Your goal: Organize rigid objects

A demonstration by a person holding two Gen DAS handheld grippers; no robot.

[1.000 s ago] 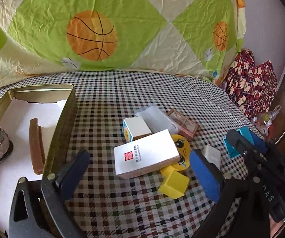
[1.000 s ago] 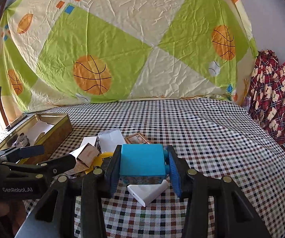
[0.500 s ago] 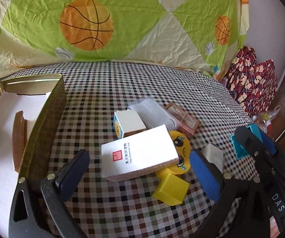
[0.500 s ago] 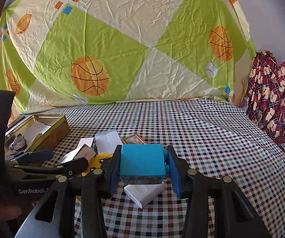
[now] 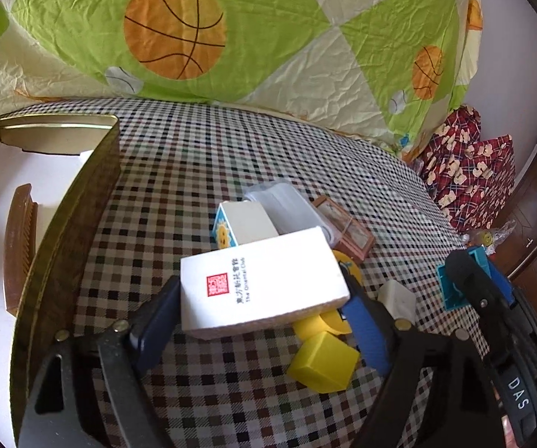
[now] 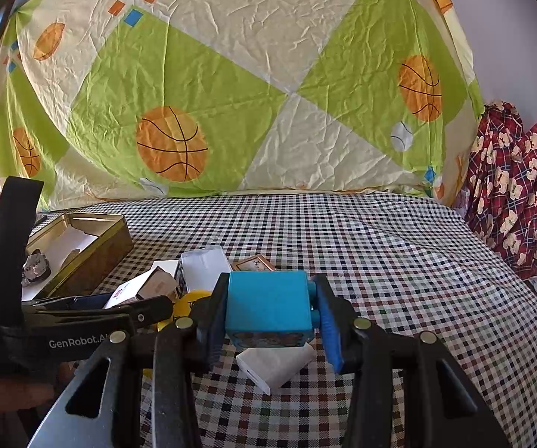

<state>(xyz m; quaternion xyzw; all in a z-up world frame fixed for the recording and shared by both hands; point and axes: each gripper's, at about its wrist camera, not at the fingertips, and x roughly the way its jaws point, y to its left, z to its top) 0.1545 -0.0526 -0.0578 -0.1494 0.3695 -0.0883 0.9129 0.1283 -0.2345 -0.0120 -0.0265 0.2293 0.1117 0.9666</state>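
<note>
A checked tablecloth (image 5: 201, 171) covers a table, with a green and cream basketball-print sheet (image 6: 231, 86) hung behind it. The left gripper (image 5: 257, 321) has just been closing its jaws around a flat white box (image 5: 261, 283) with a red stamp; the blue pads sit at the box's two ends, though firm contact cannot be told. Beside it lie a yellow block (image 5: 322, 367), a small white box with a sun picture (image 5: 244, 224) and a brown framed box (image 5: 345, 227). A gold tin (image 5: 81, 201) stands at the far left, holding a brown comb (image 5: 18, 246). The right gripper (image 6: 270, 315) clamps a blue cube (image 6: 268, 306) above a white charger (image 6: 276, 366).
</note>
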